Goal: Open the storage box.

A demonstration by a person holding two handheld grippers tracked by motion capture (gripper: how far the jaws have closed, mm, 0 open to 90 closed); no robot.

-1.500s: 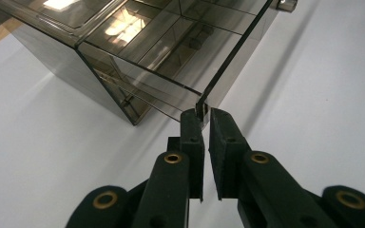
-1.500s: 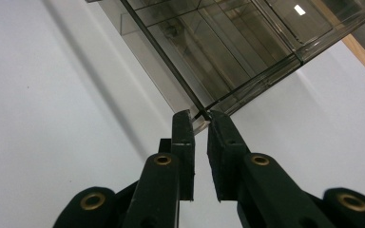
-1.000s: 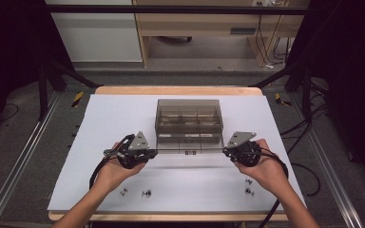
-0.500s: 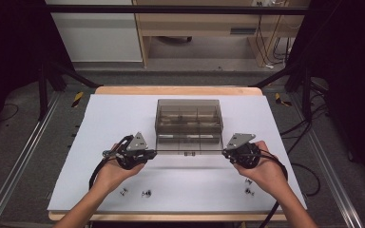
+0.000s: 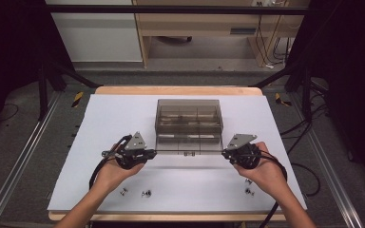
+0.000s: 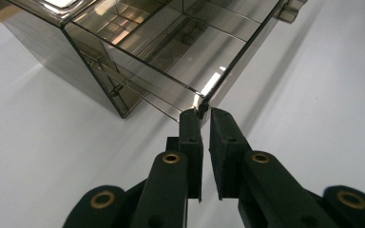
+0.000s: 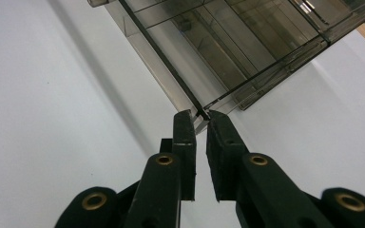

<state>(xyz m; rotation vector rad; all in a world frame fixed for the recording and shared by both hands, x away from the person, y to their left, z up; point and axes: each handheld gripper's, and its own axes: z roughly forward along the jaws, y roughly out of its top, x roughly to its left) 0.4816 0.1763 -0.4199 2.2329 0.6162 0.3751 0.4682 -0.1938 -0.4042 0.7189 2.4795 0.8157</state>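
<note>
Nothing moved — two hand-held grippers, left (image 5: 153,152) and right (image 5: 224,153), each clenched on one box lid (image 5: 188,144) corner.

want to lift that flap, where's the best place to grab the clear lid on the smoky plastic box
Grip the lid at its two front corners, one gripper from each side. It lies low and flat, and the left gripper and right gripper already pinch those thin corners.

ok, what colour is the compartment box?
Smoky grey-brown, see-through plastic box; left gripper view shows it best.
</note>
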